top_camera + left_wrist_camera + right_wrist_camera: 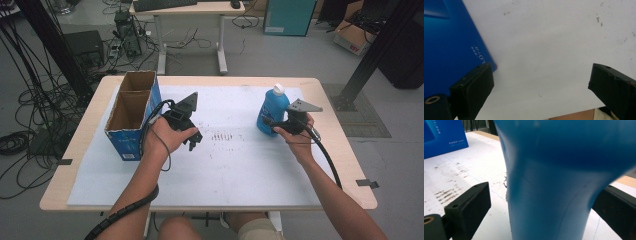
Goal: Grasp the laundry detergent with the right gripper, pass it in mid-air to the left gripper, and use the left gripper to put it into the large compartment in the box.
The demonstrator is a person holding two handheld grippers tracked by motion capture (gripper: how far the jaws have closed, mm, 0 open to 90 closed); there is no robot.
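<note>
Bottle [272,111] first: the blue one with the white cap stands upright near the right edge of the bench [330,165], toward the far right corner, on the white sheet [240,170] that covers most of the top. My right tool [267,122] is at its lower body from the right side. In the right gripper view the bottle [554,185] rises between my two jaws; they are spread, one on each side of the narrower part, with a visible gap on the left side, and the right jaw sits close behind the blue wall, so I cannot tell whether it touches. My right hand [297,132] holds that tool just above the sheet. My left tool [192,140] hangs over the sheet left of the bench's middle, pointing down, its jaws wide apart with nothing between them. In the left gripper view I see bare white sheet [544,50] between the jaws, and the blue side of the box [449,50] just beside the left jaw. That box [132,115], open at the top with brown cardboard inside and split into two compartments, stands near the left edge, just beside my left hand [167,135]. Dark scuff marks [222,136] lie on the sheet between the two tools.
</note>
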